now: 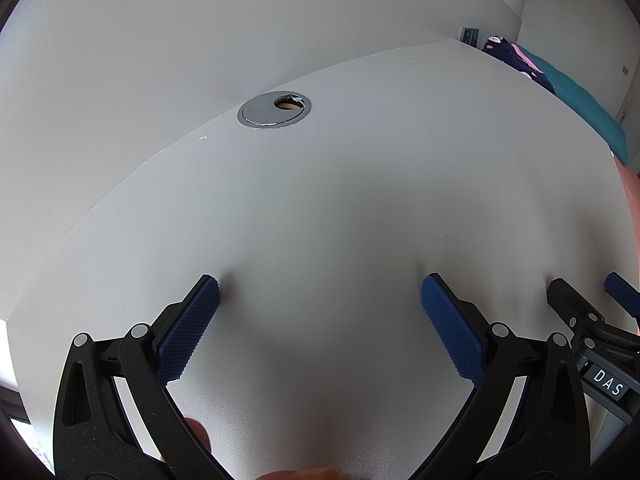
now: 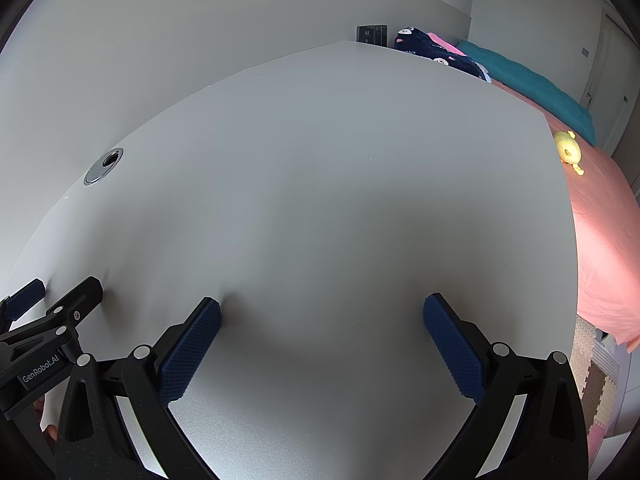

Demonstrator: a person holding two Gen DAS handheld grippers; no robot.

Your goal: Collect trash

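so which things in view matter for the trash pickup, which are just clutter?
Job:
left tool, open
right tool, open
no trash visible on the white desk

Lying about:
round metal cable grommet
yellow plush toy on pink bedsheet
teal blanket
navy patterned cushion

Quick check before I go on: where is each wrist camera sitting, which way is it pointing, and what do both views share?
Left wrist: on the left gripper, low over the desk, facing the wall and grommet; open blue fingers, a fingertip at the bottom, the right gripper at right.
Right wrist: on the right gripper, facing across the desk toward the bed; the left gripper shows at left.
Shared: desk, grommet, bed, dark pillow.
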